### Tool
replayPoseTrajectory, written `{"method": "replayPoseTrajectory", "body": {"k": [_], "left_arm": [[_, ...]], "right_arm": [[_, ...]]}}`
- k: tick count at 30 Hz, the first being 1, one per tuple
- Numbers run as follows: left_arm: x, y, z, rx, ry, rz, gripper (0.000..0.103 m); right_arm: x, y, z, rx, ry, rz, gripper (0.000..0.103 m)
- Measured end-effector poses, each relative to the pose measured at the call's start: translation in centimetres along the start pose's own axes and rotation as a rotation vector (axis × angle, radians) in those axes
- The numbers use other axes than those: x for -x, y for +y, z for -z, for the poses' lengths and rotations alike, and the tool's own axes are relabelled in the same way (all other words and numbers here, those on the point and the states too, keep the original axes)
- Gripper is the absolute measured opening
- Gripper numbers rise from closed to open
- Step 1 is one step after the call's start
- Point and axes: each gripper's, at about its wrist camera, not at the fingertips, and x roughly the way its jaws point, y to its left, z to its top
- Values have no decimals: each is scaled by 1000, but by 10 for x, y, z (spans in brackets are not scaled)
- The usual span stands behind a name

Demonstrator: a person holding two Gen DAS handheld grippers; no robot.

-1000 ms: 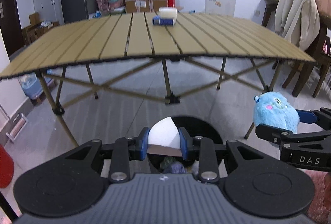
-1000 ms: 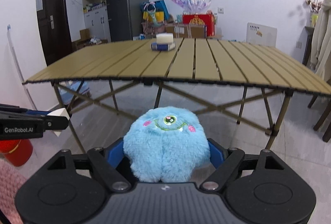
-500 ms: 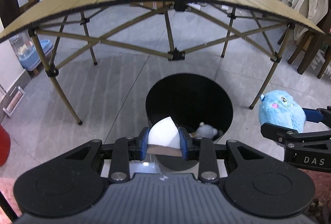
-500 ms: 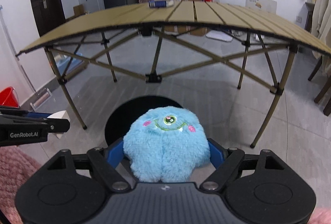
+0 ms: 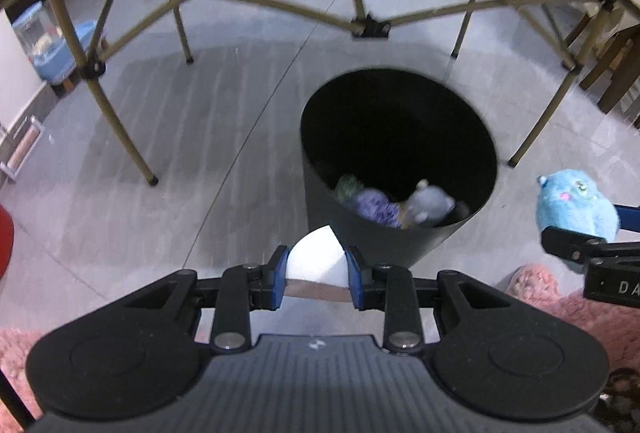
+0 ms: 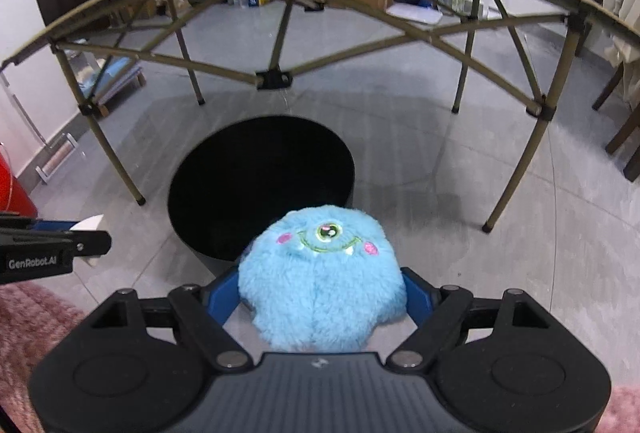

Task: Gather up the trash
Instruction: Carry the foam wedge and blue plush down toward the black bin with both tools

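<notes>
Both grippers hover loaded near the black bin — left gripper pinching a white wedge, right gripper squeezing a blue plush — next, carry each over the rim and let go.

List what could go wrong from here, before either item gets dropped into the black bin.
1. The left tongs hold the white wedge short of the black bin; its near rim lies ahead, so releasing now would likely drop it on the floor.
2. The blue plush monster in the right tongs sits only at the rim's near edge, and could bounce off it.
3. Both tongs converge on one opening and may collide.
</notes>
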Motion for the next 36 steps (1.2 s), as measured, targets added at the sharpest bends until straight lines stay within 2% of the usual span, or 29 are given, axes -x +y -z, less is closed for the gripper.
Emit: {"method": "replayPoseTrajectory", "body": {"k": [1,10,20,29,36], "left_arm": [[-5,1,0,2,18,-20,31],[-23,6,-5,33,92,-42,31],[-34,2,-10,36,144,-70,31],[-42,-14,-31,30,162,-75,31],[-41,-28,-58,34,134,-86,31]], "right_arm": [[-5,-1,1,-1,13,10,82],[-33,-15,-1,-35,72,34,82],[-40,-24,-6,-67,66,46,82],[-44,-32,-14,-101,49,68,82],[-48,-40,-18,-126,44,83,82]]}}
